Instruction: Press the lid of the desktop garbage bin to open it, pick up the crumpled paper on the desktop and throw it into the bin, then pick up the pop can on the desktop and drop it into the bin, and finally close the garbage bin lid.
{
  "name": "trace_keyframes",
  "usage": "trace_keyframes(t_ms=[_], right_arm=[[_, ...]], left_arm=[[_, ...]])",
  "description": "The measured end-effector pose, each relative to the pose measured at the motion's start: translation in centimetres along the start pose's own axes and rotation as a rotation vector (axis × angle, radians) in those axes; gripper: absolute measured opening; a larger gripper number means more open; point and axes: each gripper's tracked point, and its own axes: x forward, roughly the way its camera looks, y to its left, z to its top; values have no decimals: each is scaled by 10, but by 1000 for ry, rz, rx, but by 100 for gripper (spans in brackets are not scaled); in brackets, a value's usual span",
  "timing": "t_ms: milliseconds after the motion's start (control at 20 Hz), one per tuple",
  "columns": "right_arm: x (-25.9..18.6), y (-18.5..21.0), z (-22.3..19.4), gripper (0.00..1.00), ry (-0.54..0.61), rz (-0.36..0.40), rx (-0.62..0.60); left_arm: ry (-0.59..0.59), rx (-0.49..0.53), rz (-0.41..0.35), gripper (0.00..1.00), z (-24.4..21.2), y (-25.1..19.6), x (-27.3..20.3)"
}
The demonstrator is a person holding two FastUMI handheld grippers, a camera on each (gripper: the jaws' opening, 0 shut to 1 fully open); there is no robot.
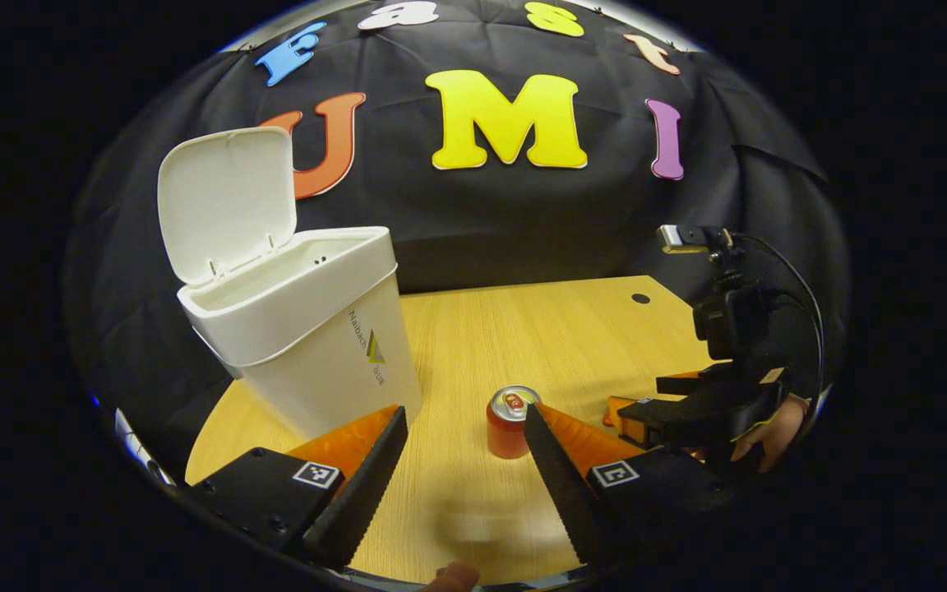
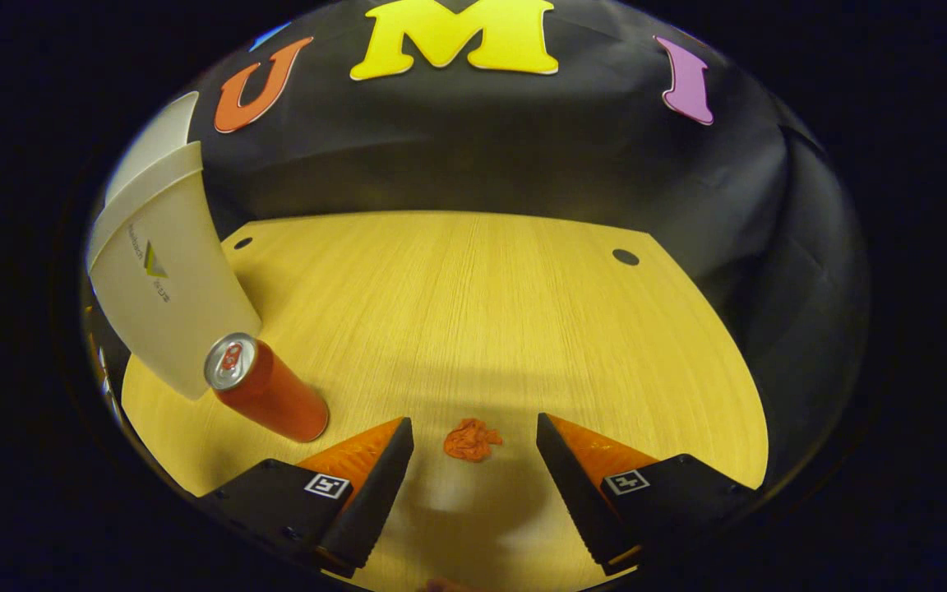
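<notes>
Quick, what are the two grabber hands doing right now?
Left gripper: open, holding nothing, pop can ahead.
Right gripper: open, holding nothing, crumpled paper between its fingers.

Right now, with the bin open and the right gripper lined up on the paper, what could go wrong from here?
1. The crumpled paper is small and lies flat on the table between the open right gripper's fingers; a shallow close may slip over it.
2. The pop can stands upright just beside that gripper, so a sideways swing toward the bin could topple it.
3. The lid stands open above the rim; a careless drop could knock it shut.
</notes>
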Motion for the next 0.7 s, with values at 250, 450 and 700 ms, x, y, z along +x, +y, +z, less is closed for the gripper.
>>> trace_keyframes(t_ms=[250, 450, 700], right_arm=[[36, 2, -12, 90, 102, 1, -17], [51, 4, -28, 88, 191, 14, 8], [53, 11, -26, 61, 243, 38, -6]], left_arm=[[56, -25, 15, 95, -25, 3, -1], [85, -49, 27, 95, -36, 9, -6], [97, -80, 52, 95, -42, 21, -8]])
